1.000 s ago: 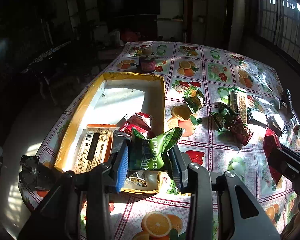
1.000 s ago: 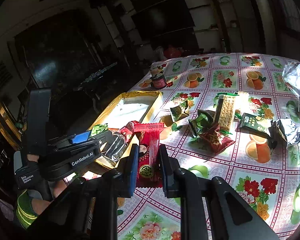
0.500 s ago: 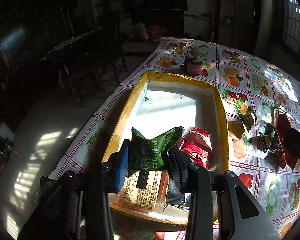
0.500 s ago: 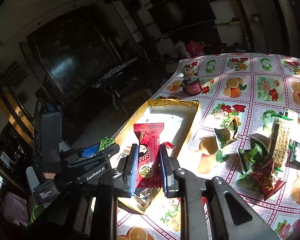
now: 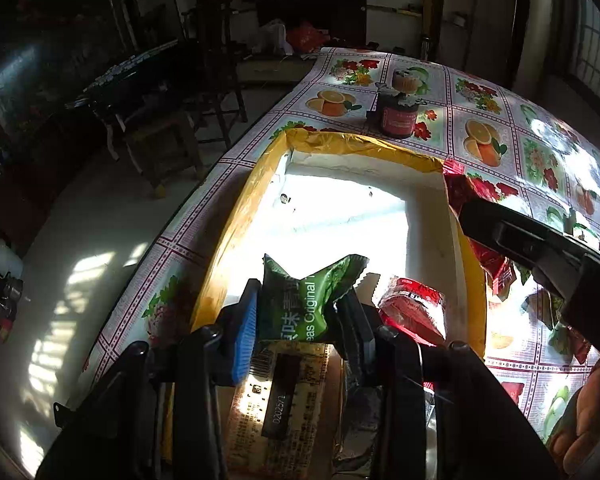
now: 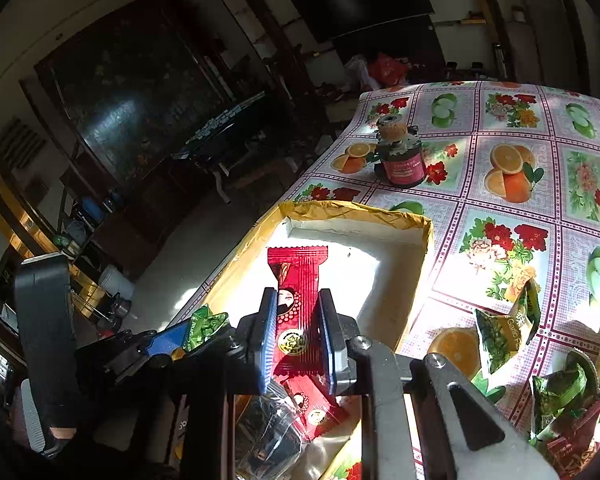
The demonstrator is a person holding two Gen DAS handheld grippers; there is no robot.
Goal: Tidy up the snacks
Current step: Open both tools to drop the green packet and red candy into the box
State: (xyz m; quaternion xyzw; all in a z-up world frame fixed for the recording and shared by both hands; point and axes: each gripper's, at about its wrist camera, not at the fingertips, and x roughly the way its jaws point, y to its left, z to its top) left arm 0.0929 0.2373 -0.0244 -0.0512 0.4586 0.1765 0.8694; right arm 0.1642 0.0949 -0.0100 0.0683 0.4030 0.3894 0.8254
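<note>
Red-labelled jar (image 5: 398, 114) beyond box (image 5: 364, 146), packets (image 6: 500, 334) beside

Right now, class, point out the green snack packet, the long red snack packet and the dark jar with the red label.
green snack packet (image 5: 300, 300), left wrist view, printed front.
long red snack packet (image 6: 298, 280), right wrist view, upper half.
dark jar with red label (image 6: 404, 166), right wrist view, label.

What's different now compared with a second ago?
Both hand-held grippers carried their packets over the yellow box: the left with the green packet, the right with the red packet. Neither let go; the box's contents look unchanged.
</note>
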